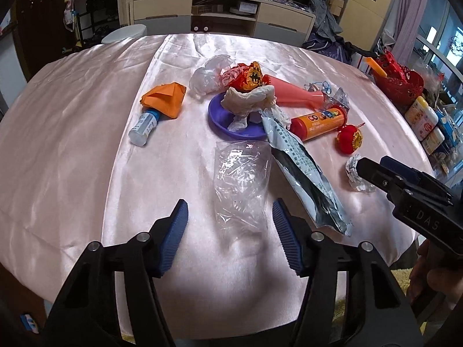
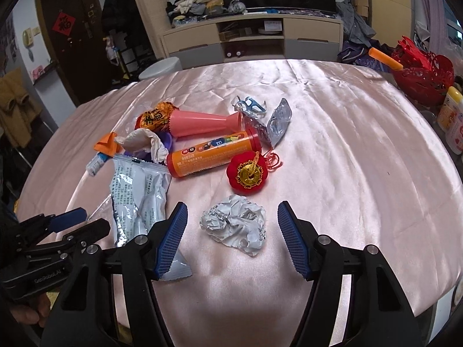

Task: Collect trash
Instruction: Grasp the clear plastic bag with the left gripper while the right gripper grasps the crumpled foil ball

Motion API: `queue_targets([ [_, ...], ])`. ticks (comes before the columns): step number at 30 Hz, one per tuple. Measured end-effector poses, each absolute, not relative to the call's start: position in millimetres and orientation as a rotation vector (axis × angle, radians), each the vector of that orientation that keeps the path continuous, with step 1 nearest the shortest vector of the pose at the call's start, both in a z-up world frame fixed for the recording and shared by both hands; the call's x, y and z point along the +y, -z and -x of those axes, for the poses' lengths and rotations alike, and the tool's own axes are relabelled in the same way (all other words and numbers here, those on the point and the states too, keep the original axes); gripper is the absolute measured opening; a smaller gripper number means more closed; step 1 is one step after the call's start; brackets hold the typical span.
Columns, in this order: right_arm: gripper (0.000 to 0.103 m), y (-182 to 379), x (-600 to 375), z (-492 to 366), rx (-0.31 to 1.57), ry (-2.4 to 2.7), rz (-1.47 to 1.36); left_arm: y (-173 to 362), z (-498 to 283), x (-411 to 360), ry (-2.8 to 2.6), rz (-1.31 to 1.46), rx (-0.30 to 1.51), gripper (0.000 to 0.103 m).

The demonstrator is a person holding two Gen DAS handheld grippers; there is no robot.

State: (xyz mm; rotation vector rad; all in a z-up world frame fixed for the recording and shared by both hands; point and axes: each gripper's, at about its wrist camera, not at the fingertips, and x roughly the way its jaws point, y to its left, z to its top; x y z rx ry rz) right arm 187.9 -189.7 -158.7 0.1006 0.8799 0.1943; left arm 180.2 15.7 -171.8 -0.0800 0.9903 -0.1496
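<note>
My left gripper (image 1: 230, 212) is open, its jaws on either side of the near end of a clear plastic bag (image 1: 241, 182) lying flat on the pink satin tablecloth (image 1: 86, 144). My right gripper (image 2: 231, 217) is open, with a crumpled silver foil ball (image 2: 235, 225) lying between its fingers; the ball also shows in the left wrist view (image 1: 357, 177). A long silver snack wrapper (image 1: 301, 173) lies between the two, also seen in the right wrist view (image 2: 139, 196). Crumpled white tissue (image 1: 249, 101) sits on a purple plate (image 1: 222, 121).
Around the plate lie an orange paper (image 1: 165, 99), a small bottle (image 1: 143, 128), a pink cone (image 1: 295, 91), an orange M&M's tube (image 2: 211, 151), a red lantern ornament (image 2: 249, 173), a red-gold wrapper (image 1: 251, 76) and crumpled clear plastic (image 1: 208, 75). A red basket (image 2: 422, 78) and bottles stand at the right edge.
</note>
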Motion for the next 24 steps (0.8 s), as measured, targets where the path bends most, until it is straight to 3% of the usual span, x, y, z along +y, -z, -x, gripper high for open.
queue_targets([
  [4,0.044,170,-189,-193,0.906,-0.202,-0.098,179,-188,11,0.145,0.05,0.988,0.039],
  [6,0.041,172,-188,-193,0.907,-0.203,-0.085,180,-189,13,0.145,0.058,0.985,0.031],
  [9,0.03,168,-187,-190,0.892,-0.212,-0.076,179,-187,17,0.143,0.073,0.988,0.03],
  [11,0.018,163,-188,-187,0.88,-0.216,-0.079,177,-185,19,0.128,0.066,0.984,0.029],
  [24,0.013,98,-188,-133,0.759,-0.252,-0.091,100,-116,47,0.077,0.099,0.796,0.028],
])
